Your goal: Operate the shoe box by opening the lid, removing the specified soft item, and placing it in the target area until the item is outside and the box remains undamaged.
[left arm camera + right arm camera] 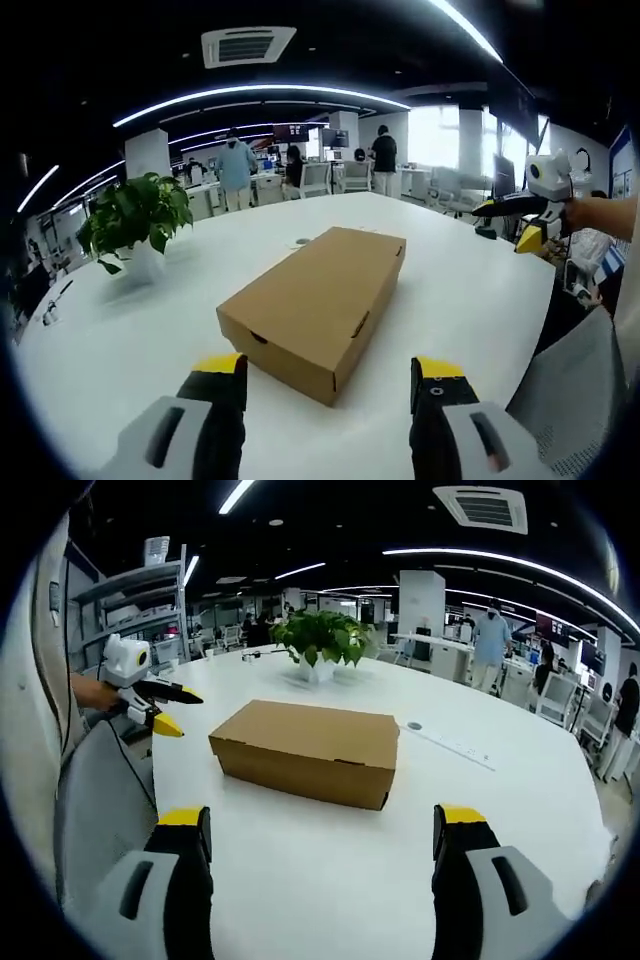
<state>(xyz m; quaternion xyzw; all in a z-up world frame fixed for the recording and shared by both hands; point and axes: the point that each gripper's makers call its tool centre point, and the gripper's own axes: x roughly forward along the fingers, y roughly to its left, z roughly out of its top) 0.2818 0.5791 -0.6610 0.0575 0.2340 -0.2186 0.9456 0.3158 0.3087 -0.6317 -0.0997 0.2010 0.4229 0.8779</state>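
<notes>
With both the left gripper [328, 385] and right gripper [322, 840] spread wide and empty, the closed cardboard shoe box [312, 303] could be creased if its lid is pried carelessly

My left tongs [325, 385] camera looks across the white surface [150, 330] at the cardboard box [315, 310] from one corner, fairly near. My right tongs [322, 845] camera faces the box [310, 748] along its long side, near. Both views share the box, the surface and the potted plant [135, 215].
</notes>
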